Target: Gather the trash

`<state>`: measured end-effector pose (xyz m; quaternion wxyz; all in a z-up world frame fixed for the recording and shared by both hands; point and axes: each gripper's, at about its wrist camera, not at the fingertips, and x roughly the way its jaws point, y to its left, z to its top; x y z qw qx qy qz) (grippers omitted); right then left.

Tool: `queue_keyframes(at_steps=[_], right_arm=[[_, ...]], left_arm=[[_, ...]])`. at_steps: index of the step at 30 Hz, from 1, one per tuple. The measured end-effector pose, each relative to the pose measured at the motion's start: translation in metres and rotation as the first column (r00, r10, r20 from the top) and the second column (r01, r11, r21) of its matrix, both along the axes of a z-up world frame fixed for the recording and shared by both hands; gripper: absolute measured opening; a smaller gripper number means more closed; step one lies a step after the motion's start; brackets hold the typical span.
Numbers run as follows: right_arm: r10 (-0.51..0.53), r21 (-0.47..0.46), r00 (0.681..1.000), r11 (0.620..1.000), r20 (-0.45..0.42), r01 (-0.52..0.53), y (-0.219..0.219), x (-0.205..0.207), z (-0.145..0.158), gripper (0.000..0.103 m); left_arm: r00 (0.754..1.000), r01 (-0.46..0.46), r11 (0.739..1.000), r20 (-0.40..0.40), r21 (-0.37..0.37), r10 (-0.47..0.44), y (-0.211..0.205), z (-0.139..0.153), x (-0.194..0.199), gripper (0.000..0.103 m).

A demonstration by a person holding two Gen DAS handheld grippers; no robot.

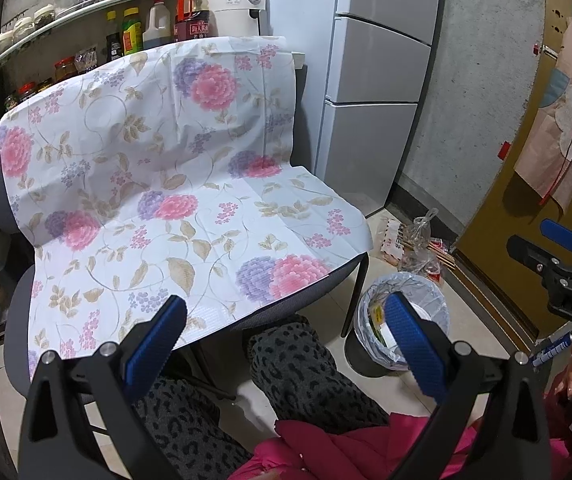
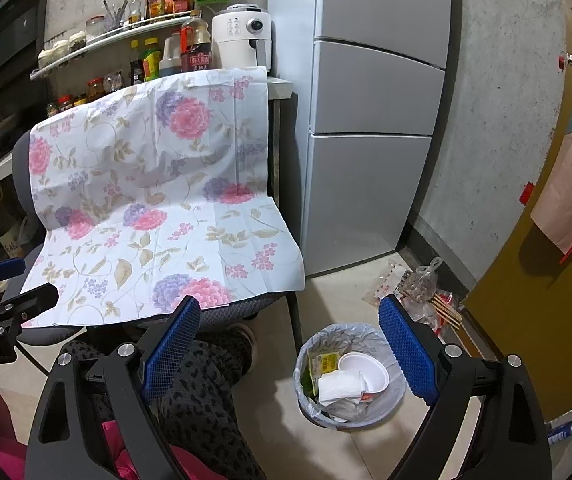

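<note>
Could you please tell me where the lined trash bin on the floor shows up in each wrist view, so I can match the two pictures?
Left wrist view: the trash bin sits lower right of centre, partly behind the left gripper's right-hand finger.
Right wrist view: the bin sits lower centre-right, between the right gripper's fingers, with its contents visible.
Shared landmark: the floral cloth draped over the chair, left of the bin.

Each tool, left tool [image 1: 286, 334] and right tool [image 2: 290, 330], has 2 black triangular arms with cut-out holes, silver round screws at the joints, and blue ribbed pads [image 2: 171, 342]. White lettering marks the black body. The person wears grey leopard-print trousers [image 1: 298, 376] and a bright pink jacket [image 1: 346, 452].
</note>
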<state>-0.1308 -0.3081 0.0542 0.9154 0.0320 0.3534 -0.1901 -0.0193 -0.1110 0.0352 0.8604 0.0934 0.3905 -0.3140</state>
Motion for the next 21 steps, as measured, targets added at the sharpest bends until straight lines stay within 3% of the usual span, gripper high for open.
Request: queue_keyframes(at_steps=[13, 18, 21], right_arm=[[0.006, 0.012, 0.999, 1.000, -0.031, -0.006, 0.005, 0.011, -0.013, 0.090], [0.067, 0.039, 0.997, 0.997, -0.042, -0.065, 0.012, 0.044, -0.018, 0.090], [0.122, 0.069, 0.991, 0.991, -0.061, -0.118, 0.016, 0.077, -0.028, 0.090]], left_arm=[[0.999, -0.049, 0.998, -0.010, -0.026, 0.049, 0.012, -0.009, 0.006, 0.096], [0.990, -0.137, 0.990, -0.049, -0.024, 0.136, 0.035, -0.024, 0.031, 0.096], [0.972, -0.222, 0.975, -0.082, -0.001, 0.221, 0.056, -0.046, 0.054, 0.096]])
